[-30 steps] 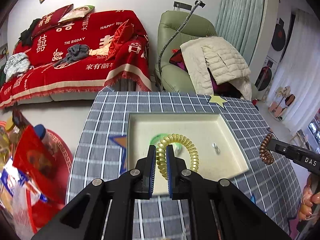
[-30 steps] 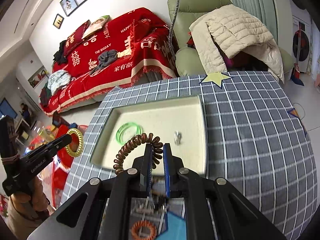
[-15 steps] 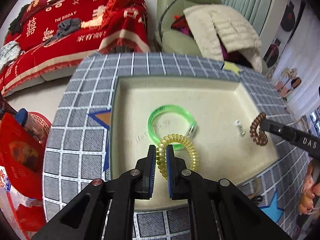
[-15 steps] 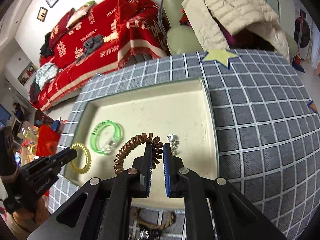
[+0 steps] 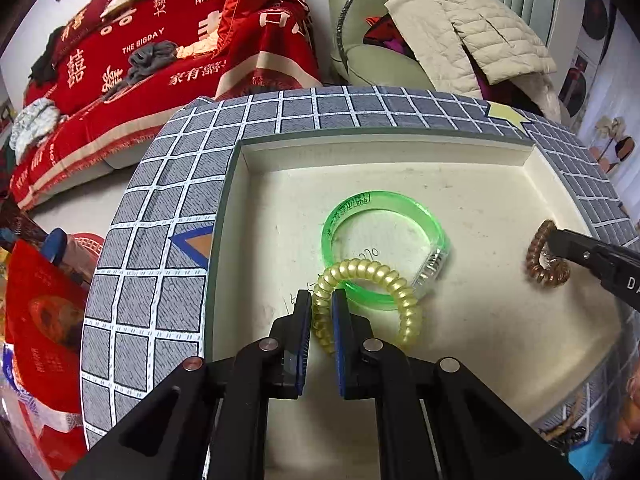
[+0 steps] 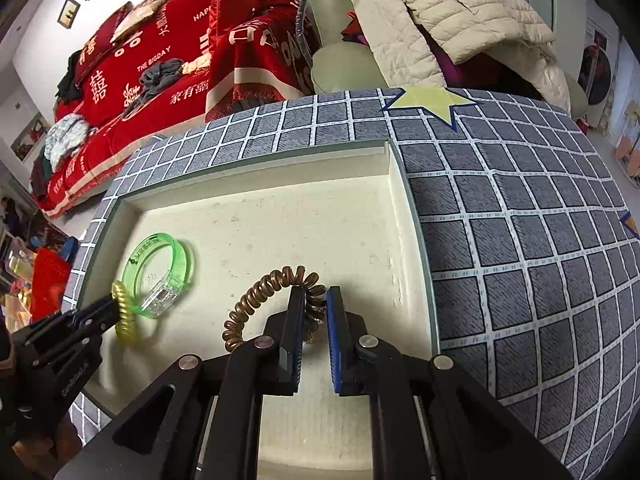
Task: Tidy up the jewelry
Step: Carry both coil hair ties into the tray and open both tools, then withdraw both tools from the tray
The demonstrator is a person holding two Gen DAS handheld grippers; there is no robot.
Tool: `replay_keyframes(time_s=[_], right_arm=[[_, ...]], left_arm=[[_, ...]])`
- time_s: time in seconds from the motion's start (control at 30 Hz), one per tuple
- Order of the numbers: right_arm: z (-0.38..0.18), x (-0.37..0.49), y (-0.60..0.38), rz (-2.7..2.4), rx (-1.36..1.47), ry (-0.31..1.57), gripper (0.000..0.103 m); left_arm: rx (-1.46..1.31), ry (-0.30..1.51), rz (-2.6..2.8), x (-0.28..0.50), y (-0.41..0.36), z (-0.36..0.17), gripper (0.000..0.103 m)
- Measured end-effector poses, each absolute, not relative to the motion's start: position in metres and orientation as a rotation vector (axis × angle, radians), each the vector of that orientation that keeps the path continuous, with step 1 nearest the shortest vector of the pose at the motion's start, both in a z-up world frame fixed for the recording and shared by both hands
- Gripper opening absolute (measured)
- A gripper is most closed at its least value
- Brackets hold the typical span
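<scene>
I see a checked grey cloth point(image 6: 520, 240) covering the bench. Behind it: a red sofa throw point(image 5: 160, 60) and a beige jacket point(image 6: 460, 12).

Black angular claw point(image 5: 321, 312) arms, blue-padded fingers point(image 6: 333, 344), silver pivot screws, white lettering.
</scene>
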State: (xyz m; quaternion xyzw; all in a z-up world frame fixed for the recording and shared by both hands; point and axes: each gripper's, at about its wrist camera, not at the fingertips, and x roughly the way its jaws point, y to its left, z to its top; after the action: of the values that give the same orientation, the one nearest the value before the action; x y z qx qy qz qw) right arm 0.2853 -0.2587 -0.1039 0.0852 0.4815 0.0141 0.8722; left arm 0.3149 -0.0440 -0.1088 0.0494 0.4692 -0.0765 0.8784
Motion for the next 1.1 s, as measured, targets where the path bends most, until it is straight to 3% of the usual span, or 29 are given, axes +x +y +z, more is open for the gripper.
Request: replay_keyframes(time_s=[0.13,0.17,0.2,0.27,0.8,0.83,0.87,1.1], right_arm=[[-0.102,0.285,-0.257,0.031,0.163,1.007,0.015],[-0.102,0.285,-0.258,0.036,0.170,1.009,0.023],[-0.102,0.284,-0.259,0.041,0.177,1.009,0.041],[-0.098,0.282,-0.261,0.044,0.190,0.992,0.059],[-0.060,0.246,-0.266,0.108,0.286,0.891,0.059],[-0.059,0.244,-0.266,0.109,0.287,0.890,0.059],[-0.058,0.243,-0.266,0.112,0.289,0.891,0.059],[-0.057,0.235,-0.264,0.121,0.309,0.894,0.060]], left_arm=[[0.132,0.960,-0.153,0.312,-0.046,-0.108,0.031],[0.137,0.959,-0.153,0.311,-0.047,-0.108,0.031],[0.143,0.956,-0.150,0.310,-0.047,-0.107,0.031],[0.140,0.951,-0.147,0.310,-0.047,-0.107,0.032],[0.130,0.914,-0.170,0.306,-0.047,-0.098,0.033],[0.131,0.913,-0.170,0.306,-0.047,-0.097,0.063],[0.133,0.910,-0.164,0.305,-0.047,-0.096,0.103],[0.119,0.824,-0.156,0.296,-0.048,-0.079,0.103]])
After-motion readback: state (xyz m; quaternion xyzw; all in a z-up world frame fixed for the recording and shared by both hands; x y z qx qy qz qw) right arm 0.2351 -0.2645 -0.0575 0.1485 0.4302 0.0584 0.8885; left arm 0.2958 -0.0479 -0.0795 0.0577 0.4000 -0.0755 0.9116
